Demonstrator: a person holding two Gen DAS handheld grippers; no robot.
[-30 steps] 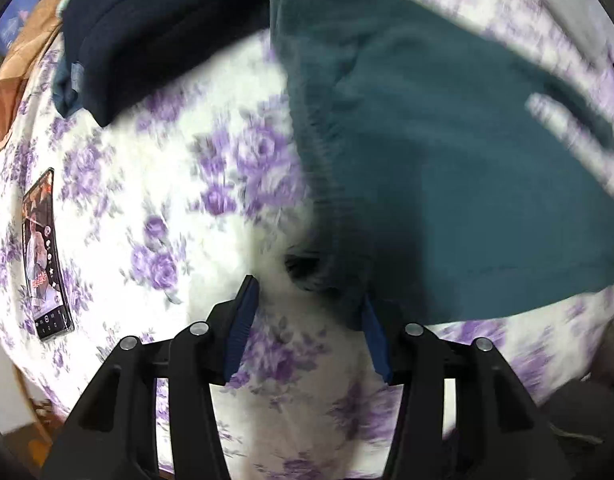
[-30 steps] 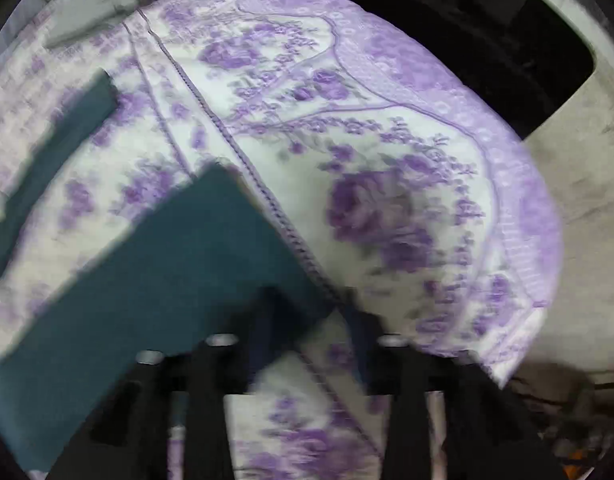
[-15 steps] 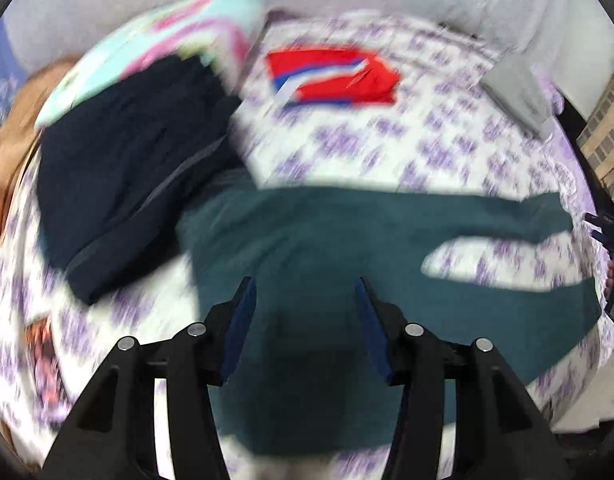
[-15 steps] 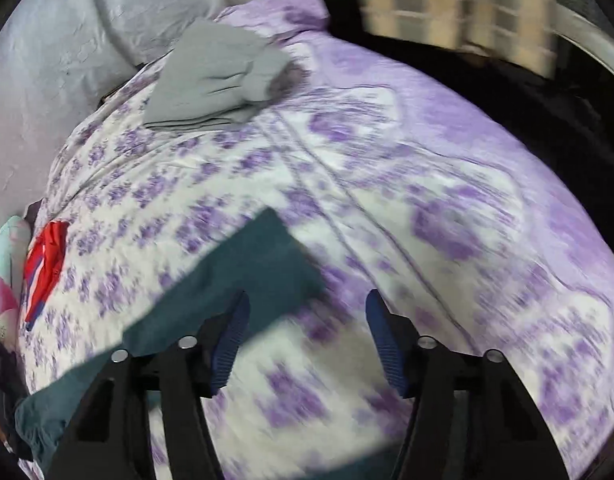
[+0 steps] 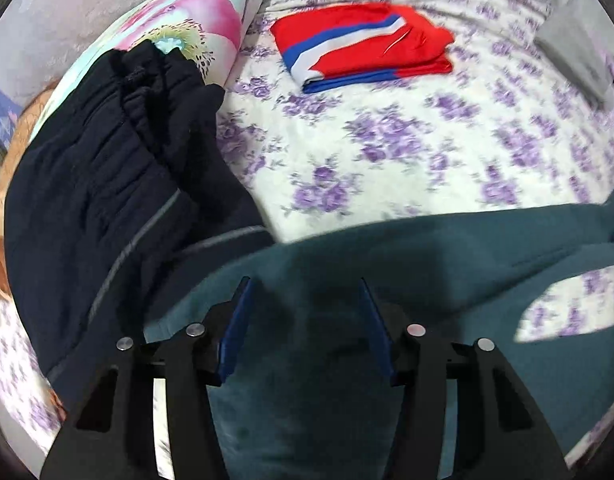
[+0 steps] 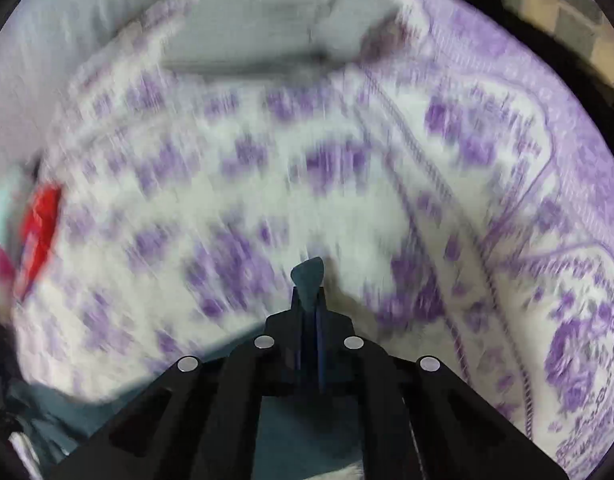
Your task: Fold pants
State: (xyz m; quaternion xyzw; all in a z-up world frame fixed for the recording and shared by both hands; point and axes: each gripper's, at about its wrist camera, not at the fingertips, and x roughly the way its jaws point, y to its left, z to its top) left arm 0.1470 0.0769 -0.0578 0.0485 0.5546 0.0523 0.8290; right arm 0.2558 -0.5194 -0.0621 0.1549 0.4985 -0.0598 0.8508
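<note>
Teal pants [image 5: 407,264] lie spread on a purple-flowered bedsheet [image 5: 387,140], one leg running off to the right. My left gripper [image 5: 305,312] hovers over the pants' wide upper part. Its blue pads [image 5: 237,328] stand apart and do not visibly press on the cloth. In the right wrist view my right gripper [image 6: 309,300] is shut, with a small tip of teal cloth [image 6: 309,274] poking out past its fingertips. More of the teal pants [image 6: 307,428] hangs below and behind that gripper. This view is blurred by motion.
A dark navy garment [image 5: 107,200] lies bunched at the left, overlapping a flowered pillow [image 5: 187,12]. A folded red garment [image 5: 363,44] with blue and white stripes sits at the back. A grey folded piece [image 6: 267,28] lies near the far corner. The bed's edge [image 6: 587,200] curves along the right.
My right gripper has shut on the end of the teal pants leg, which was between open jaws before. The left gripper has moved from the waist corner to above the pants.
</note>
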